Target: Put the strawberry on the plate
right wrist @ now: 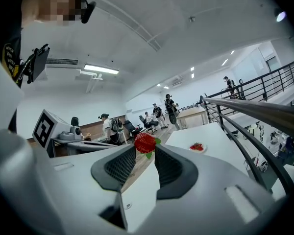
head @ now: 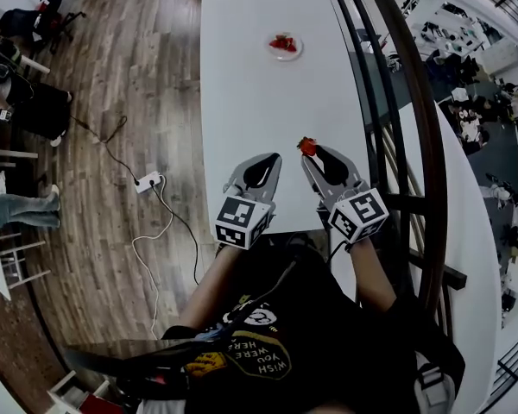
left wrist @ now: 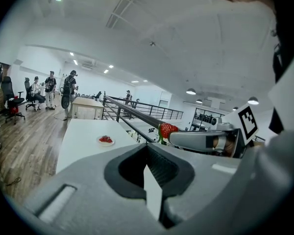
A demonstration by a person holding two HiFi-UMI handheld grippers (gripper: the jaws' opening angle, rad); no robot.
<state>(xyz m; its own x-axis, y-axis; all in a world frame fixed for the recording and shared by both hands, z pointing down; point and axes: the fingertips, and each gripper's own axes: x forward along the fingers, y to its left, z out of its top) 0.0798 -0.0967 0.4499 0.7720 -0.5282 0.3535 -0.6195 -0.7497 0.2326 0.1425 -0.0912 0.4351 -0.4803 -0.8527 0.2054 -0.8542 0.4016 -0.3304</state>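
My right gripper point(head: 309, 151) is shut on a red strawberry point(head: 307, 146), pinched at its fingertips above the near part of the long white table point(head: 242, 84). In the right gripper view the strawberry point(right wrist: 144, 142) sits between the dark pads, green leaf down. A small white plate point(head: 296, 52) lies near the table's far end with red strawberries point(head: 282, 43) on it. It also shows as the plate point(right wrist: 196, 147) and the plate point(left wrist: 106, 140). My left gripper point(head: 273, 159) hovers beside the right one, jaws together and holding nothing.
A dark curved railing point(head: 414, 102) runs close along the table's right side. A power strip point(head: 148, 180) with cables lies on the wooden floor to the left. Chairs point(head: 34, 102) stand further left. Several people point(left wrist: 51, 87) stand in the distance.
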